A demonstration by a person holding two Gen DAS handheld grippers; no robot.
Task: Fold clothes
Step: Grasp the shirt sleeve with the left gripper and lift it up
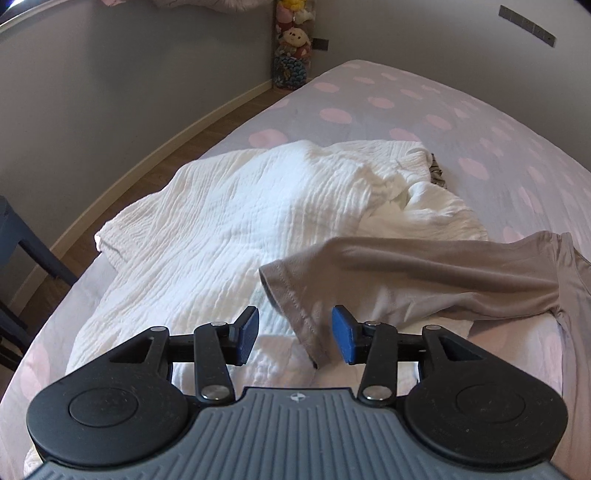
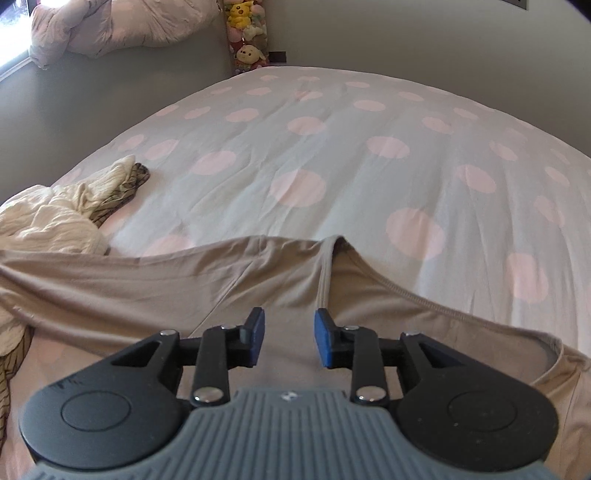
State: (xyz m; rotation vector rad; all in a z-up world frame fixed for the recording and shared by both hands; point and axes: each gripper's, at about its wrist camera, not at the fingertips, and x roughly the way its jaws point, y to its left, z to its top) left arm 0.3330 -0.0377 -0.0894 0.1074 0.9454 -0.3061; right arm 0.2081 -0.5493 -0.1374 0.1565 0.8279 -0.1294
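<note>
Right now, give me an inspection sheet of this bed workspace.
Surface: bed sheet, grey with pink dots, lightly creased.
Job's things: taupe T-shirt spread near both grippers, its sleeve lying over the white crinkled garment.
Clutter: dark patterned fabric peeking from under the white garment.
Grippers: left gripper open, sleeve hem between its fingers, unpinched; right gripper open above the shirt.
Cables: nothing seen.
Surroundings: grey wall, wooden floor, column of plush toys, bundled duvet by the window.

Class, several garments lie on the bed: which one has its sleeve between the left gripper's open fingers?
The taupe T-shirt: smooth knit with a stitched sleeve hem. The white garment is crinkled and lies beneath it, outside the left gripper.
</note>
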